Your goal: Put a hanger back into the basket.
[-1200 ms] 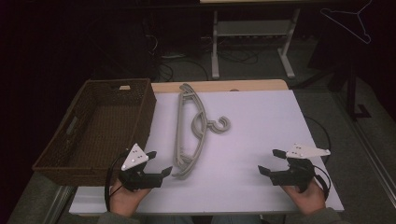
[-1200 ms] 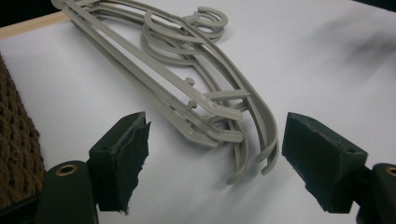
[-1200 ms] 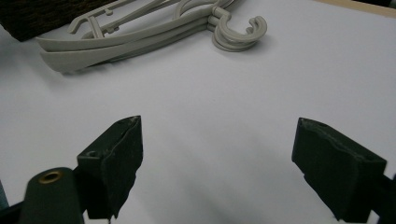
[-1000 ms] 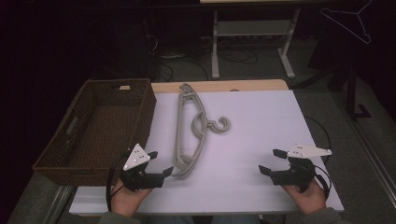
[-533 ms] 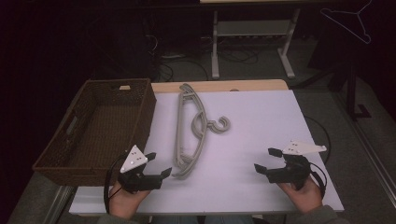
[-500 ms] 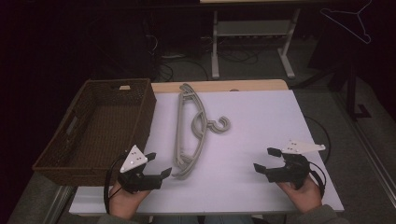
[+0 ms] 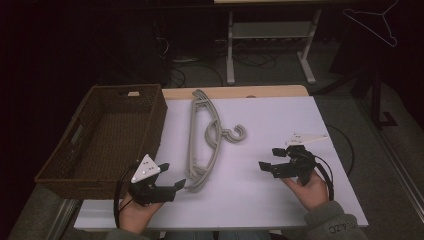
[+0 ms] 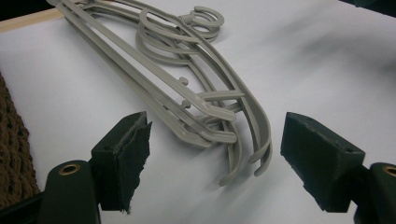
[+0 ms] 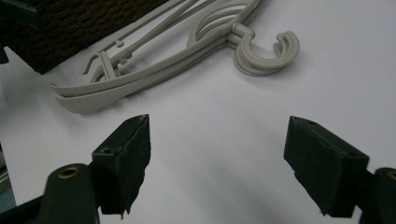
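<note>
Hangers (image 7: 205, 137) lay stacked beside the wicker basket (image 7: 107, 137); left gripper (image 7: 172, 186) and right gripper (image 7: 266, 167) both had jaws apart, holding nothing.

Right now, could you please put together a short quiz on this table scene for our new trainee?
1. True or false: the grey plastic hangers lie stacked on the white table, beside the brown wicker basket.
2. Which gripper is nearer the hangers' lower ends? A) left gripper B) right gripper
3. Fill in: both grippers' jaws are ____, holding nothing.

Key
1. True; in the left gripper view several hangers lie on one another.
2. A; its jaws sit just short of the ends.
3. Open.
</note>
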